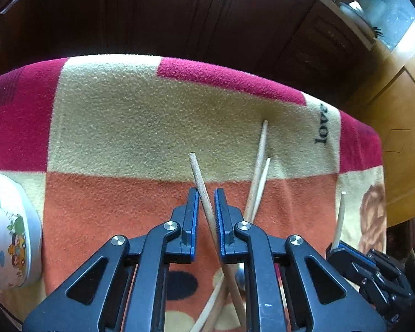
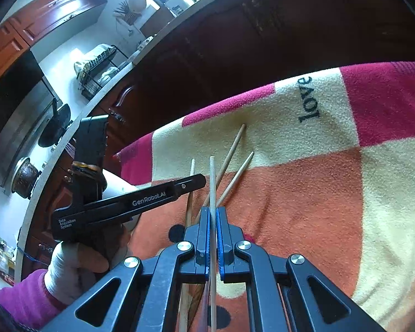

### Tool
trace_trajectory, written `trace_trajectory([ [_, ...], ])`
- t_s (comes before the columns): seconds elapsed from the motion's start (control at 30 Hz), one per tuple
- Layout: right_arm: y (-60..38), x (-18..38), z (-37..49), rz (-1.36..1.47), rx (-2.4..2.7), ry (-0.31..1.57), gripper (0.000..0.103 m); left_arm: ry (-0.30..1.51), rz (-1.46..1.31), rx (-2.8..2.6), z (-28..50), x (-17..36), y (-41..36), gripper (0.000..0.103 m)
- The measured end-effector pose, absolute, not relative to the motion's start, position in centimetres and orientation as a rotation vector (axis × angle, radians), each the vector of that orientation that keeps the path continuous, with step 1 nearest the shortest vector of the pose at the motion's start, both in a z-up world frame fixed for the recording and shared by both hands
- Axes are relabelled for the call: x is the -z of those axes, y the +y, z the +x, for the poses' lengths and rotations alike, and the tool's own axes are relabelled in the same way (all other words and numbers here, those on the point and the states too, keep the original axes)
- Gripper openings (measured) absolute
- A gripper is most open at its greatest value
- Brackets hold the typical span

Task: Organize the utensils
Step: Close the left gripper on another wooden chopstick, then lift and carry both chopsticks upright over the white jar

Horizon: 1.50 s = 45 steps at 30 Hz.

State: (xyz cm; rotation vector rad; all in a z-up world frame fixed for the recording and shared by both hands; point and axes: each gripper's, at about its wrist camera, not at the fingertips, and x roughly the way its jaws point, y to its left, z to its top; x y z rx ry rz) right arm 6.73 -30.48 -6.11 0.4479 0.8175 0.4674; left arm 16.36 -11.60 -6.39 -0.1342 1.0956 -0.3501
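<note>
My left gripper point(image 1: 206, 193) is shut on a wooden chopstick point(image 1: 200, 177) that runs slantwise between its blue pads, tip forward. It points steeply down over the checked fleece blanket point(image 1: 124, 116). In the right wrist view the left gripper point(image 2: 199, 180) shows side-on, with its chopstick point(image 2: 192, 171) sticking out. My right gripper point(image 2: 213, 210) is shut on a thin pale chopstick point(image 2: 212, 177) that stands straight ahead. The right gripper point(image 1: 343, 251) also shows at the lower right of the left wrist view. Two more chopsticks point(image 1: 260, 160) lie crossed on the blanket ahead point(image 2: 232, 152).
A white bowl with a cartoon print point(image 1: 11, 235) stands at the left on the blanket. More sticks point(image 1: 213, 304) lie beneath the left gripper. A hand with a magenta sleeve point(image 2: 69, 271) holds the left gripper. Dark wooden cabinets point(image 1: 179, 13) rise past the blanket's far edge.
</note>
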Motion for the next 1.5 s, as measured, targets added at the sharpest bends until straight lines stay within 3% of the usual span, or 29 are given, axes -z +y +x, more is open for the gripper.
trace_trajectory([
  [0.5, -28.3, 2.3, 4.7, 0.369, -0.474, 0.747, 0.004, 0.954, -0.119, 0.394, 10.3, -0.1, -9.3, 0.005],
  [0.93, -25.7, -0.6, 2.9, 0.3, -0.498, 0.705, 0.004, 0.894, -0.098, 0.374, 6.5, -2.7, -7.1, 0.005],
  [1.5, -21.6, -5.1, 2.7, 0.226, -0.565, 0.637, 0.004, 0.827, -0.117, 0.289, 4.1, -7.5, 0.2, 0.004],
])
